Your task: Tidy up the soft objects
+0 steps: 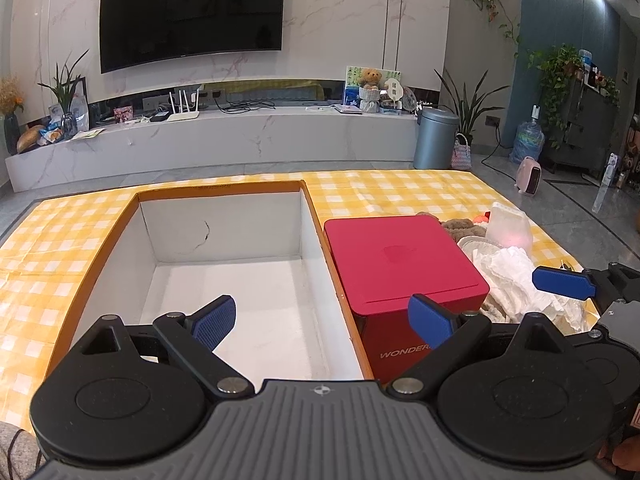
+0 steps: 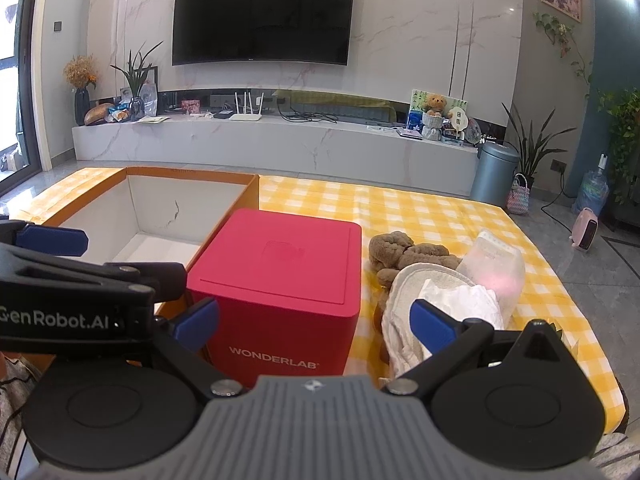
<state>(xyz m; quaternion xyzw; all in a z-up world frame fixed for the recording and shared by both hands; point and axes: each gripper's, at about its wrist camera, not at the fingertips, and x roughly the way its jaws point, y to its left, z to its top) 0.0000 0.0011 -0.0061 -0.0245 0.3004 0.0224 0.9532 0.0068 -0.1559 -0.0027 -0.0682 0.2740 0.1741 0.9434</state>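
Blue pads marked both tools nearest the cameras: the left hand-held gripper (image 1: 322, 322) hovered with its jaws spread wide and nothing between them, its left finger (image 1: 214, 322) over the open box and its right finger (image 1: 432, 320) in front of the red box. The right hand-held gripper (image 2: 316, 322) was likewise wide and held nothing, its left finger (image 2: 198, 324) beside the red box's near corner and its right finger (image 2: 432, 326) over the soft pile. Just beyond the left tool, the orange-rimmed cardboard box (image 1: 224, 248) stood open on the table (image 1: 380, 192), which wore a yellow checked cloth, and its white inside showed only bare walls and floor. Touching or just beside its right wall stood the red box (image 2: 280, 272), lid closed, with WONDERLAB printed on its front. To the right of that, the soft things lay heaped on the cloth: a folded cream towel (image 2: 404, 308) nearest, a crumpled white tissue (image 2: 460, 300) on top of it, a translucent pouch (image 2: 496, 268) leaning against the heap, and a brown plush toy (image 2: 396, 254) behind, close to the red box. Farther off, a marble TV bench (image 2: 280, 144) ran along the wall under a dark television (image 2: 264, 14), and a grey bin (image 2: 494, 176) stood on the floor at its right end.
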